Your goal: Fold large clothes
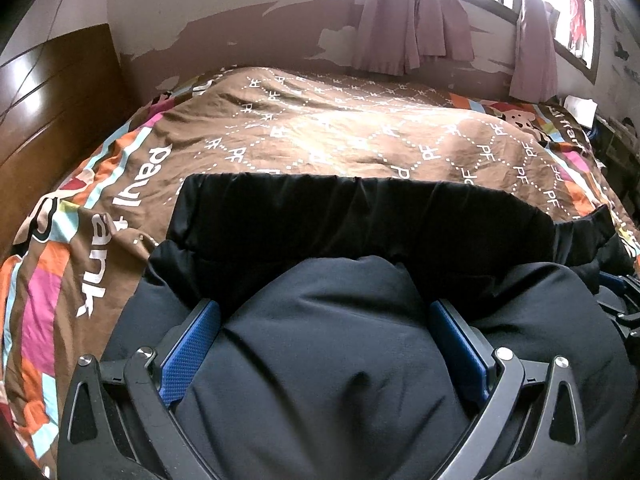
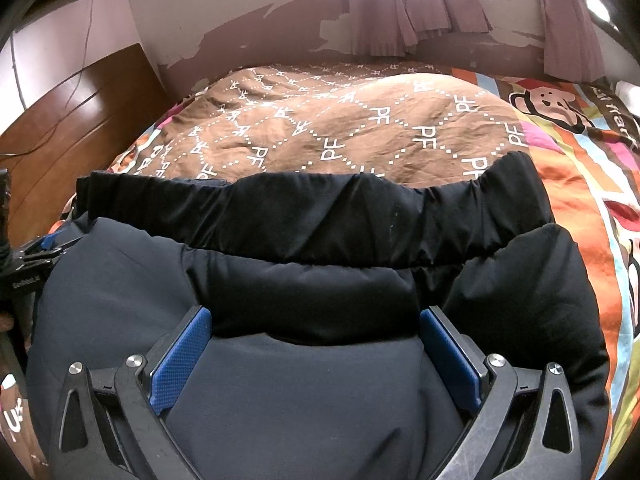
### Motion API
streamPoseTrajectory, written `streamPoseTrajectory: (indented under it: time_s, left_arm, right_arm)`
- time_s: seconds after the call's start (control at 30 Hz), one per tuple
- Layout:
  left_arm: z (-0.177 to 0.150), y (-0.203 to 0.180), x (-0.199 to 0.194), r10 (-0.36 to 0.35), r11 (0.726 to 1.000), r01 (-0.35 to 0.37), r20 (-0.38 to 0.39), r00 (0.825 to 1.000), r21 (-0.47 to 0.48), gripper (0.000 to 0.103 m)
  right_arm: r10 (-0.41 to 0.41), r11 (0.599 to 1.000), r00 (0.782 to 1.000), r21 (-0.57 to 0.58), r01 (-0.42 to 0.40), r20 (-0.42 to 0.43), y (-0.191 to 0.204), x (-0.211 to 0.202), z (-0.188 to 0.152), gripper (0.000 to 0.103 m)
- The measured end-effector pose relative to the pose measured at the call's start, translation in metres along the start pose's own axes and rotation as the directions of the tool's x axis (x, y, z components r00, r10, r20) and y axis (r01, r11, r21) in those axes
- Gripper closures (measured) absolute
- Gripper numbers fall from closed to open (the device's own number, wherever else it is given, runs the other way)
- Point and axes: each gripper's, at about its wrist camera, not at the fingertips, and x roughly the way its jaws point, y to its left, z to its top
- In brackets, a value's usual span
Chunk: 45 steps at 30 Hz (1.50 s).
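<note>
Lying across the near edge of the bed, the large black padded garment with a gathered elastic hem (image 1: 360, 216) fills the lower half of both wrist views; its hem band runs side to side on the brown bedcover printed with white dotted diamonds and "PF" letters (image 1: 340, 132), while its lower bulk bunches up toward the cameras and runs out of frame at the bottom, so its full shape cannot be made out; whether it is a jacket or trousers is hard to tell. The left gripper (image 1: 326, 344) has its jaws spread wide, a thick mound of the dark fabric bulging up between the blue textured pads (image 1: 188, 356) and touching both of them; the fingertips are buried in the cloth. The right gripper (image 2: 316, 348) stands the same way, jaws apart with a fold of the garment swelling between its blue pads (image 2: 180, 360); whether either pair truly pinches the cloth cannot be told. At the left edge of the right wrist view the other gripper shows only as a sliver. Beyond the bed, mauve curtains (image 1: 412, 20) hang before a glaring window; a brown wooden headboard (image 1: 44, 104) stands at left.
</note>
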Motion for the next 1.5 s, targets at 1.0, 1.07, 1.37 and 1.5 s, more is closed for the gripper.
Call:
streamPoseTrajectory:
  time_s: [1.0,1.07,1.37,1.5]
  left_arm:
    - [-0.031,0.093,-0.074,-0.010,0.999,0.012,0.055,0.998,-0.046,0.001]
    - [-0.037,0.100,-0.073,-0.022,0.998,0.024,0.039,0.999,-0.063,0.001]
    - [-0.051,0.114,-0.054,-0.109,0.990,0.104,-0.044,0.993,-0.097,0.001]
    - [-0.054,0.117,-0.043,-0.183,0.978,0.173,-0.083,0.980,-0.119,0.001]
  right_arm:
    - [0.004,0.998,0.981,0.062,-0.016,0.194,-0.087,-0.104,-0.044,0.000]
    - [0.013,0.998,0.985,0.060,-0.024,0.170,-0.091,-0.100,-0.047,0.000]
    - [0.032,0.995,0.999,0.097,-0.035,0.033,-0.099,-0.073,-0.059,0.000]
    - [0.084,0.986,0.996,0.142,-0.084,0.008,-0.108,-0.066,-0.064,0.000]
